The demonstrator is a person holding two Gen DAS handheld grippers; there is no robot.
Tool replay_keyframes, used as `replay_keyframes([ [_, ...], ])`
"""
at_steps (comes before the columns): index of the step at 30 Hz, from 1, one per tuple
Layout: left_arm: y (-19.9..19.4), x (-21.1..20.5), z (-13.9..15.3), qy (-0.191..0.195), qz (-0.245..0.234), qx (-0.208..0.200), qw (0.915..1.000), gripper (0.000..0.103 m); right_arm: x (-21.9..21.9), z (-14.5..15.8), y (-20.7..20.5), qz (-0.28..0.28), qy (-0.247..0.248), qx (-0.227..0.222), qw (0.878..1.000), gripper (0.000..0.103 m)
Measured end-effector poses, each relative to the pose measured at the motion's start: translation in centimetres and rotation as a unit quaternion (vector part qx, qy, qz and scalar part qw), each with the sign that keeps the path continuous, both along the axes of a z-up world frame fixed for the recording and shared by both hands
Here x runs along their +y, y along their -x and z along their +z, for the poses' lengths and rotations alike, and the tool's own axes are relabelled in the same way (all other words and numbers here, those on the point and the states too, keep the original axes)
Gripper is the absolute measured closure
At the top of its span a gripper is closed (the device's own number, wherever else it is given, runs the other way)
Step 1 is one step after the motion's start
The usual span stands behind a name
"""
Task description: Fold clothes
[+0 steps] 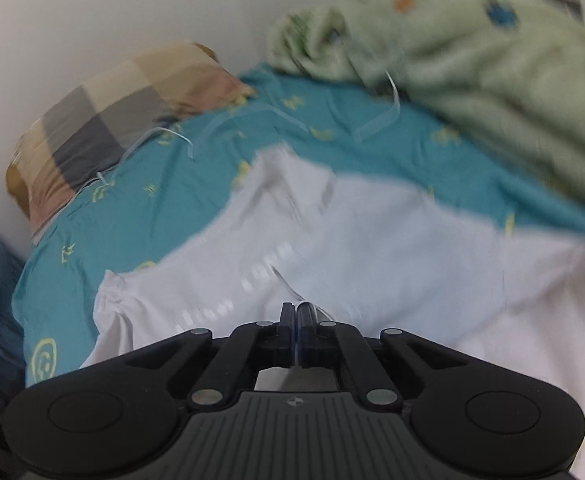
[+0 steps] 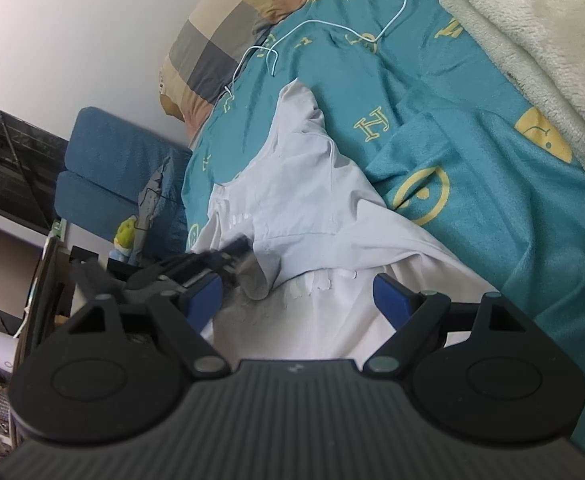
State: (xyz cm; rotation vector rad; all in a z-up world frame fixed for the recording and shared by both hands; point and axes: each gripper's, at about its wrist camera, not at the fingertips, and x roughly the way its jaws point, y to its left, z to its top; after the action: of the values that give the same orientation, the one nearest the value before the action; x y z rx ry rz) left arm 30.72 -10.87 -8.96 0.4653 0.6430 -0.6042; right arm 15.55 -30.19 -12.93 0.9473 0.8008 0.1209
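**White garment pinched on a teal-sheeted bed**

The bed was covered by a teal sheet printed with yellow letters and round faces. A checked pillow in grey, beige and pink lay at its head against a plain pale wall. A fluffy pale-green blanket with small coloured motifs was heaped along the far side of the bed. A thin white cable trailed in loops over the sheet between pillow and blanket. Beside the bed, in the right wrist view, stood a blue upholstered seat with a small yellow-green plush toy at its base, and cluttered shelving lay further down at the frame's left edge.

The white garment lay spread and rumpled on the sheet, one narrow part reaching up toward the pillow and the broad body near both cameras; faint pale lettering crossed it.

The left hand-held gripper was low over the near part of the garment, its jaws pressed together with a thin fold of white fabric caught between them. The left wrist view was motion-blurred. The right hand-held gripper hovered just above the garment's body, its blue-padded fingers spread wide with cloth lying between them, held by neither. The left tool showed in the right wrist view just left of the near finger.
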Motion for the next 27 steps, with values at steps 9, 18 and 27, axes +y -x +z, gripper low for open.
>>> replay_keyframes([
  [9, -9.3, 5.6, 3.5, 0.185, 0.206, -0.008, 0.9610, 0.102, 0.9, 0.2, -0.1, 0.000, 0.027, -0.004, 1.000, 0.019],
  [18, -13.8, 7.0, -2.4, 0.195, 0.305, 0.090, 0.9276, 0.099, 0.5, -1.1, -1.0, -0.006, 0.044, 0.012, 0.999, 0.019],
  [27, -9.4, 8.7, -1.0, 0.267, 0.319, 0.144, 0.8979, 0.052, -0.7, -0.3, -0.7, -0.028, 0.055, -0.001, 0.998, 0.019],
])
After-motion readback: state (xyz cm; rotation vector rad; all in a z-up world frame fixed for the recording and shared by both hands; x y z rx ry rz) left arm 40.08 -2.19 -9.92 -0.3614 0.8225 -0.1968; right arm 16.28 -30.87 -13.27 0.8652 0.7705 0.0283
